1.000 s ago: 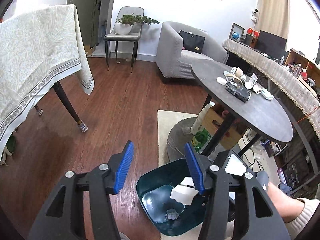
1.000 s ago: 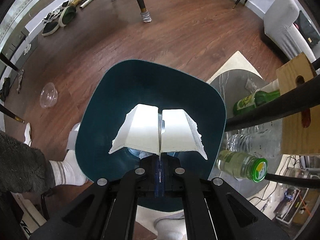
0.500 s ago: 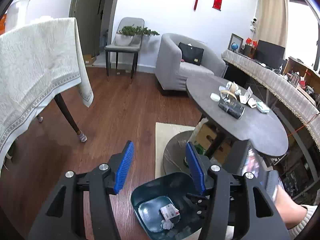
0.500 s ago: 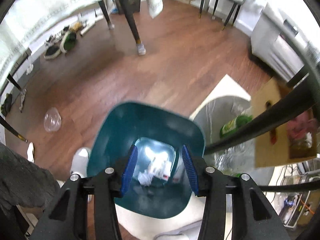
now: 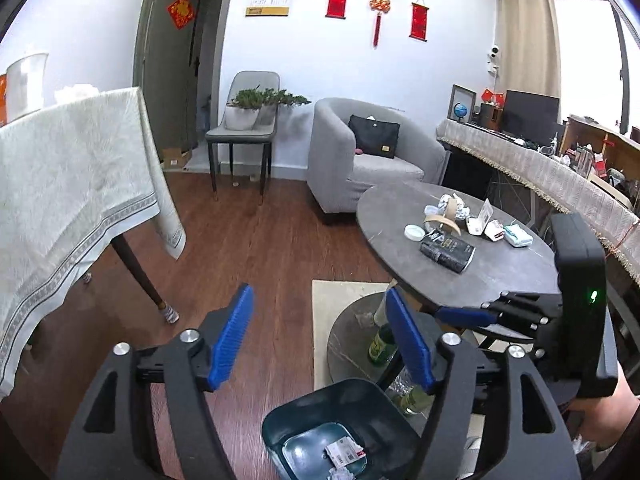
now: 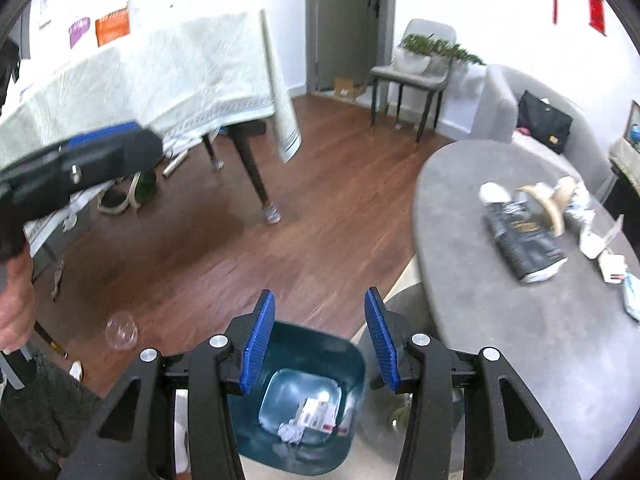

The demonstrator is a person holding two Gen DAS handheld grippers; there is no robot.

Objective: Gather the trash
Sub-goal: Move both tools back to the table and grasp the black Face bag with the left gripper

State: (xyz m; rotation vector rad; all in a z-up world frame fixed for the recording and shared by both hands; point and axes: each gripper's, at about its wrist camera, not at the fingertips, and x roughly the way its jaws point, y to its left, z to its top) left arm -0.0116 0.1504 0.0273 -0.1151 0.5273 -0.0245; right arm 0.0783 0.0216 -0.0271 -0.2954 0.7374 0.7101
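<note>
Both my hand-held grippers, left (image 5: 320, 338) and right (image 6: 320, 344), are opening, nothing between them. Trash sits in the bin (image 6: 340, 346) below; next, I'd approach the crumpled paper (image 6: 580, 210) on the worktop (image 6: 500, 320), far right, steadily.

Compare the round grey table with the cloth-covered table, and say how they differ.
The round grey table has a bare, dark stone-like top; the cloth-covered table is hidden under a pale patterned cloth that hangs over its edge. The round grey table sits lower and carries small clutter, including a black book and a white lid; the cloth-covered table stands taller, with a clear container on top. Both stand on the wooden floor.
</note>
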